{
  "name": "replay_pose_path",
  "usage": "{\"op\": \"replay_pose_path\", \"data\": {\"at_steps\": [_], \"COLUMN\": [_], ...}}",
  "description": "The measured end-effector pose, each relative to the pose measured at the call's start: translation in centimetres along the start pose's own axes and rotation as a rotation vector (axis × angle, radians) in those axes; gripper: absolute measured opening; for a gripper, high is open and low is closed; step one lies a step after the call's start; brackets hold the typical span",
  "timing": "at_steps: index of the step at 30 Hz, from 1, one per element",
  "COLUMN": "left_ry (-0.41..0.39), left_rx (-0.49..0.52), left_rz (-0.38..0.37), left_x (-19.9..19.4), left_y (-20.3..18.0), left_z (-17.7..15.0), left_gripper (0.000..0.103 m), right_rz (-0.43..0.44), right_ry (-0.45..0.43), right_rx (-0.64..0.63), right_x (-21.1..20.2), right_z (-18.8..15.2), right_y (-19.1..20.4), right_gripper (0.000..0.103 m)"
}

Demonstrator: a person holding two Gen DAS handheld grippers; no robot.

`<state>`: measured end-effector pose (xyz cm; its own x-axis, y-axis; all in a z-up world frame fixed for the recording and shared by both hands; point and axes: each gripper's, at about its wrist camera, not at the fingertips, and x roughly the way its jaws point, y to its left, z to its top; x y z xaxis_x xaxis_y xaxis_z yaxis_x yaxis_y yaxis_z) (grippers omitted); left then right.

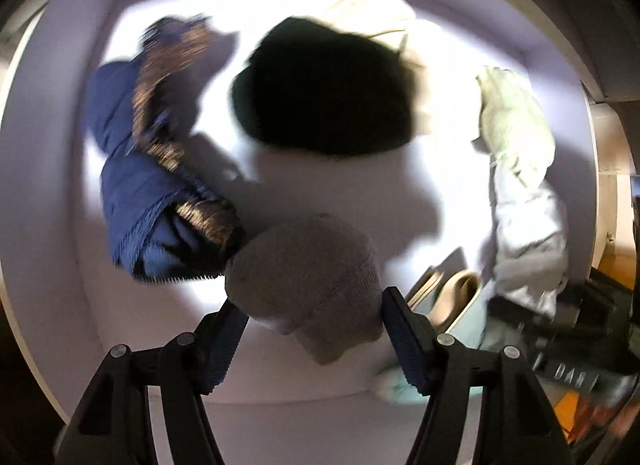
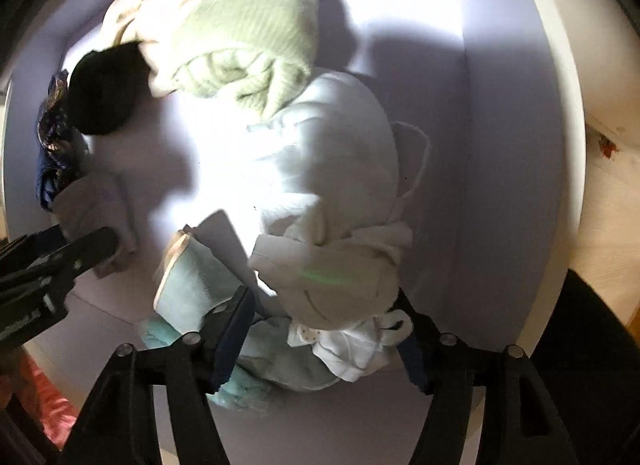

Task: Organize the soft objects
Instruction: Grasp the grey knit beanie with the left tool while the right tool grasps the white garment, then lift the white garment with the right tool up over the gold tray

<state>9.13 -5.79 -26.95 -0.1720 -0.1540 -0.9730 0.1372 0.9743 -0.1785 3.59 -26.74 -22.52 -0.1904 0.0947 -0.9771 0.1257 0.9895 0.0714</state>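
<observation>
I am looking down into a white drawer (image 1: 52,185) that holds the soft items, with both grippers pointing steeply downward.

Left wrist view, left to right: a navy fringed scarf (image 1: 132,169) with gold patterning lies bunched at the left side. Just right of it, a black knit beanie (image 1: 324,93) sits near the middle. A cream fabric item (image 1: 360,1) lies behind the beanie; motion blur prevents a firmer identification. A light green knit (image 1: 516,121) lies at the right, with a pale grey garment (image 1: 528,233) below it. A mint slipper (image 1: 456,297) with a beige sole lies at lower right.

The left gripper (image 1: 312,325) is spread apart, released. A taupe knit beanie (image 1: 312,277) lies between its fingers; the pads appear clear of it, though the left pad is very close.

Right wrist view, left to right: the left gripper's black body enters at the left edge, over the taupe beanie. The mint slipper (image 2: 188,289) lies left of the right gripper (image 2: 324,329). The pale garment (image 2: 328,185) fills the centre, touching the green knit (image 2: 248,33) behind it.

The right gripper is spread apart and not clamped. The garment's lower bundle and a small white cloth (image 2: 348,349) lie between its fingers.
</observation>
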Motion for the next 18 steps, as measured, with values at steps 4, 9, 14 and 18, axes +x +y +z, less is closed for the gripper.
{"op": "replay_pose_path", "data": {"at_steps": [4, 9, 14, 18], "left_ry": [-0.008, 0.012, 0.030, 0.026], "left_rx": [-0.044, -0.014, -0.016, -0.004], "left_rz": [-0.042, 0.021, 0.041, 0.054], "left_x": [0.3, 0.9, 1.8, 2.1], "left_y": [0.9, 1.3, 0.7, -0.2], "left_z": [-0.2, -2.2, -2.2, -2.3], "left_gripper": [0.068, 0.068, 0.068, 0.060], "right_rz": [-0.002, 0.043, 0.137, 0.187], "right_ry": [-0.017, -0.032, -0.042, -0.063], "right_rx": [-0.017, 0.001, 0.058, 0.076], "right_x": [0.0, -0.4, -1.9, -3.2], "right_z": [-0.2, -1.1, -2.1, -2.8], "right_y": [0.1, -0.2, -1.5, -1.8], "right_gripper": [0.048, 0.039, 0.037, 0.036]}}
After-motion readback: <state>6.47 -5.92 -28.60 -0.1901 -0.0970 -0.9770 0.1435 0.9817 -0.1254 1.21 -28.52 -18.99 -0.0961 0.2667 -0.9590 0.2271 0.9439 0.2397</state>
